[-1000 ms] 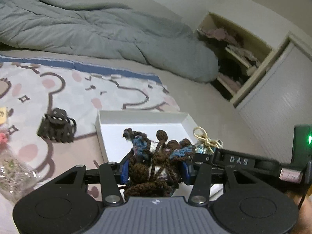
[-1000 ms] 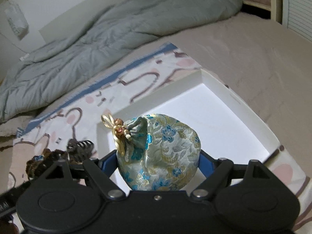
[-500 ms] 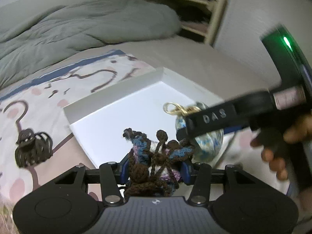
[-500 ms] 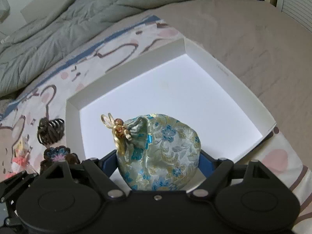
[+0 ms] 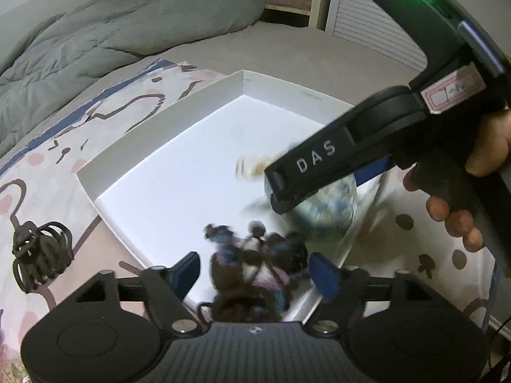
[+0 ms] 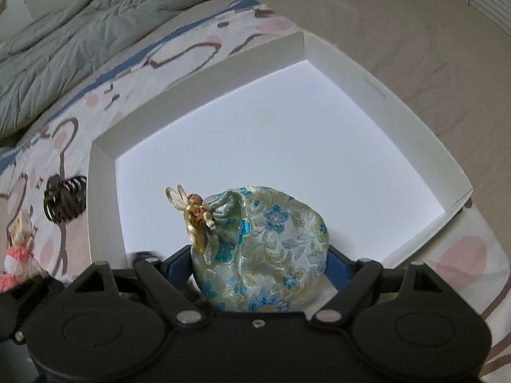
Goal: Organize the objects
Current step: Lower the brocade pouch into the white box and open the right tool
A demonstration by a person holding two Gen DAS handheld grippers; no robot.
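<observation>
A white shallow box point(image 5: 159, 121) lies on the patterned sheet. My left gripper point(image 5: 255, 263) hangs over its near edge with its jaws opening. A brown and blue crochet piece point(image 5: 230, 268) sits blurred between the blue pads, which stand clear of it on both sides. My right gripper point(image 6: 258, 261) holds a pale brocade pouch point(image 6: 265, 242) with a gold bow low over the box's point(image 6: 383, 95) near side. Its jaws are starting to open, but the pads still touch the pouch. In the left wrist view one of its fingers point(image 5: 313, 162) crosses above the blurred pouch point(image 5: 329, 214).
A black hair claw point(image 5: 41, 255) lies on the sheet left of the box, also visible as the hair claw point(image 6: 65, 201) in the right wrist view. A pink knitted item point(image 6: 16, 261) lies further left. A grey duvet point(image 5: 111, 32) is heaped behind. A person's hand point(image 5: 463, 217) grips the right handle.
Both grippers have sunk closer to the box. The left jaws have spread apart and let go of the crochet piece. The pouch stays between the right pads.
</observation>
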